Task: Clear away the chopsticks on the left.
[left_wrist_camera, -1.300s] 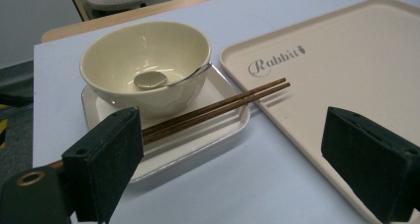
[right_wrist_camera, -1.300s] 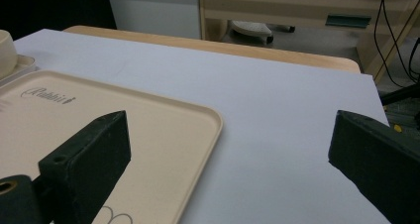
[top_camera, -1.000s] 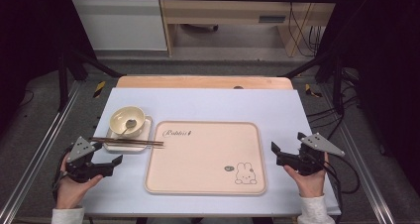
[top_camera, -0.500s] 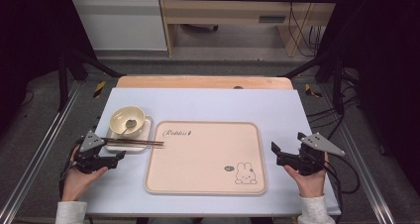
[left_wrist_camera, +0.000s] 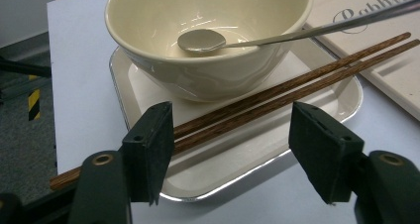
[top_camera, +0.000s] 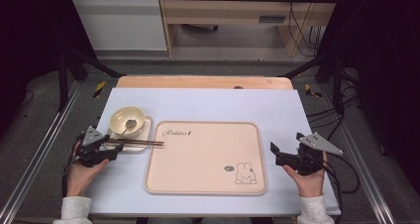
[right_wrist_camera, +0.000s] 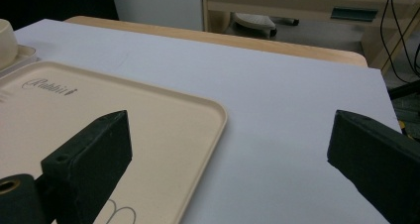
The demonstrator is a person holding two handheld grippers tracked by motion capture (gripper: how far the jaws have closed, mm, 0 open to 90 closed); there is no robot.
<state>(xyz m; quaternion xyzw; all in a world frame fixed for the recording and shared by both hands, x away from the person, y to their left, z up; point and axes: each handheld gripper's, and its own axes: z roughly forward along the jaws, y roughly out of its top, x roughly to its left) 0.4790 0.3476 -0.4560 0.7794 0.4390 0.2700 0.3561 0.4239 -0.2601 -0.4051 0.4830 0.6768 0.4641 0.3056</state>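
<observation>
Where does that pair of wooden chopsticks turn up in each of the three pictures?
High view: the chopsticks lie left of centre, across the small white plate, in front of the bowl.
Left gripper view: the chopsticks run diagonally across the middle, between the open jaws of the left gripper.
Right gripper view: not in it.
Shared landmark: the beige rabbit tray, its "Rabbit" lettering readable in all three.

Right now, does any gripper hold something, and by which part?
Nothing is held. The left gripper stands open around the near ends of the chopsticks; the right gripper is open over the table.
</observation>
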